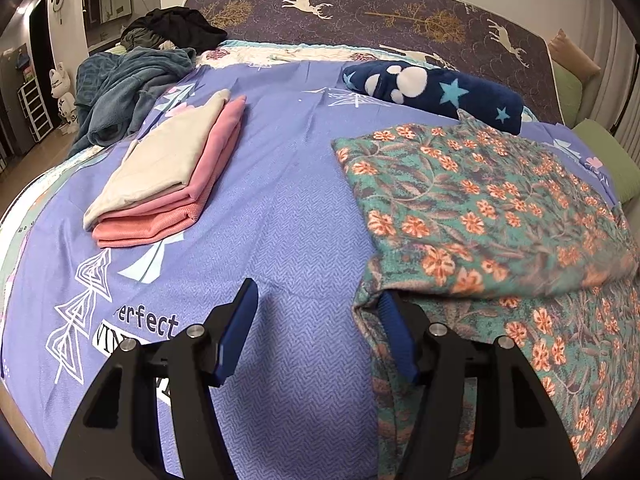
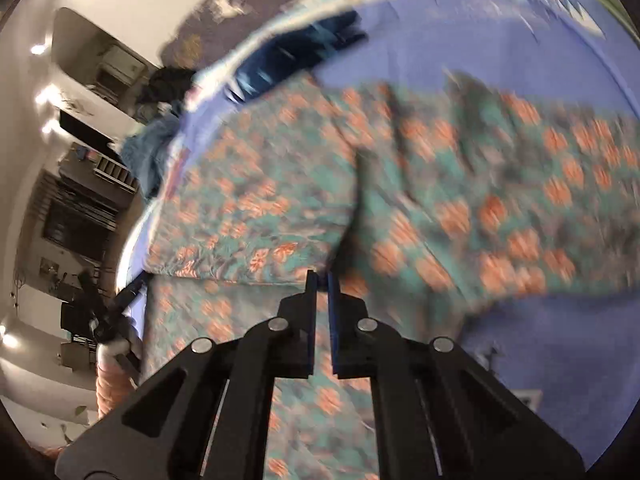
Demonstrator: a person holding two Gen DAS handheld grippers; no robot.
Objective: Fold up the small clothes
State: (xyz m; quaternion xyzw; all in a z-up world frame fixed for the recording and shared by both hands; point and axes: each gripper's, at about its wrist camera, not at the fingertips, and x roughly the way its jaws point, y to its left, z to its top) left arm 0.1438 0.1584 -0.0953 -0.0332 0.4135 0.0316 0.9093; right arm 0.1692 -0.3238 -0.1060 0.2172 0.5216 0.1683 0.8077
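A green floral garment (image 1: 472,200) with orange blossoms lies on the purple bedsheet (image 1: 288,208), filling the right half of the left wrist view, its upper layer folded over a lower layer that runs down to the bottom right. The left gripper (image 1: 318,300) sits at the bottom centre of that view with its blue pads (image 1: 240,320) spread well apart; the right-hand pad touches the garment's left edge, the other stands over bare sheet, and nothing is pinched between them. In the blurred right wrist view, the right gripper (image 2: 322,280) at lower centre has its jaws drawn nearly together, right at a fold edge of the same garment (image 2: 460,184); whether cloth is caught in the narrow slit cannot be told. At centre left of the left wrist view rests a folded stack (image 1: 168,176), cream on top of pink. A navy star-print fleece (image 1: 436,92) lies at the upper right, and a teal blanket (image 1: 128,96) is heaped at the upper left.
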